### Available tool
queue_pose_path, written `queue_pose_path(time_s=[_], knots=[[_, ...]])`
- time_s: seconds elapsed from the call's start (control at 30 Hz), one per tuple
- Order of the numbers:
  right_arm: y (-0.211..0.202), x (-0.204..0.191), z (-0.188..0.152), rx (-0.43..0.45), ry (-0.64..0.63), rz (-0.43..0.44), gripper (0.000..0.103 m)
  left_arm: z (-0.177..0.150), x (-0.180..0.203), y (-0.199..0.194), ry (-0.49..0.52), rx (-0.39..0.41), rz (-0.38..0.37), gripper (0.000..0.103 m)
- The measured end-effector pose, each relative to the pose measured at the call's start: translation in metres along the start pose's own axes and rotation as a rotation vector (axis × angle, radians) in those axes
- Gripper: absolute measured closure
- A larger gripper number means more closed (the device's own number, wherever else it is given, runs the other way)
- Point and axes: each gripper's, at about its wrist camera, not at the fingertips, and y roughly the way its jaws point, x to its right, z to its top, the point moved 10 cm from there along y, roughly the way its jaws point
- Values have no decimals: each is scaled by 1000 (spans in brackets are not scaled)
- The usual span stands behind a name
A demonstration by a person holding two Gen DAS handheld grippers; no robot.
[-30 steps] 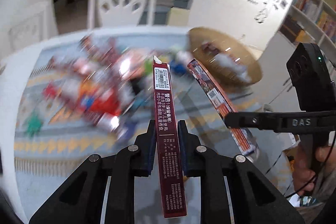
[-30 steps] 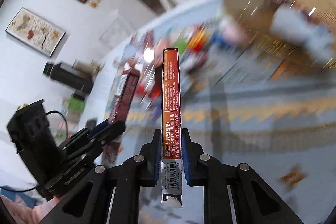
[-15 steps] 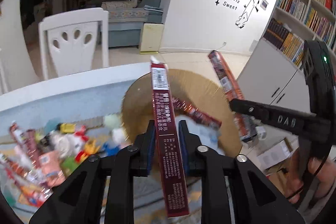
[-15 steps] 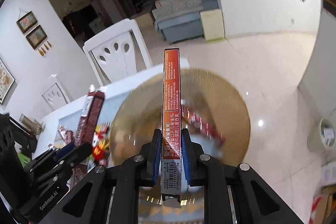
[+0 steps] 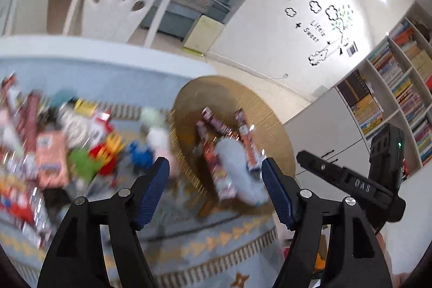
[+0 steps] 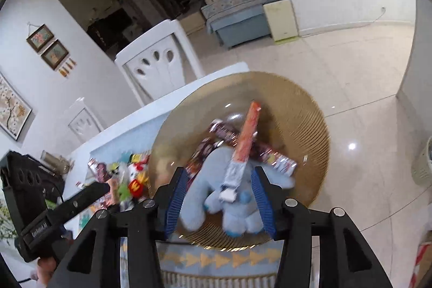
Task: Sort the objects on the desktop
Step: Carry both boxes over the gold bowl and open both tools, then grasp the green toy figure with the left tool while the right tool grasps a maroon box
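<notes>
White walls, a paw-cut white chair [image 5: 118, 2] and a bookshelf [image 5: 399, 99] frame the counter [image 5: 113, 77], which wears a blue patterned cloth. Going left to right: the left side of the counter carries a blurred heap of unsorted items [image 5: 54, 147], seemingly snack packets and small toys, though motion blur hides the details. Right of the heap sits the round woven basket [image 5: 270, 109], near the counter's edge, already holding several snack boxes [image 5: 216, 126] and a blue plush elephant [image 6: 229, 196]. The left hand-held gripper [image 5: 214, 186] hangs over the basket's near rim with its jaws spread wide and nothing between them. The right hand-held gripper [image 6: 218, 200] is likewise released, poised above the basket; an orange snack box [image 6: 245, 142] lies slanted across the plush just ahead of its blue pads [image 6: 176, 199], apart from them. Judging by this, the sorting is partly done: a handful of things are in the basket, while most of the heap remains on the counter to be picked through.
</notes>
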Motion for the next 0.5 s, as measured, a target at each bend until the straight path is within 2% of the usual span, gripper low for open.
queue_pose_path(time_s=[0.13, 0.23, 0.37, 0.5], knots=[[6, -33, -17, -41, -47, 39, 55, -33, -37, -27, -86, -13, 29, 34], [16, -68, -34, -80, -85, 82, 55, -58, -78, -52, -173, -13, 78, 34], [35, -115, -73, -156, -166, 96, 55, -83, -154, -94, -313, 16, 190, 34], [55, -154, -116, -237, -174, 121, 55, -93, -241, -149, -393, 67, 351, 34]])
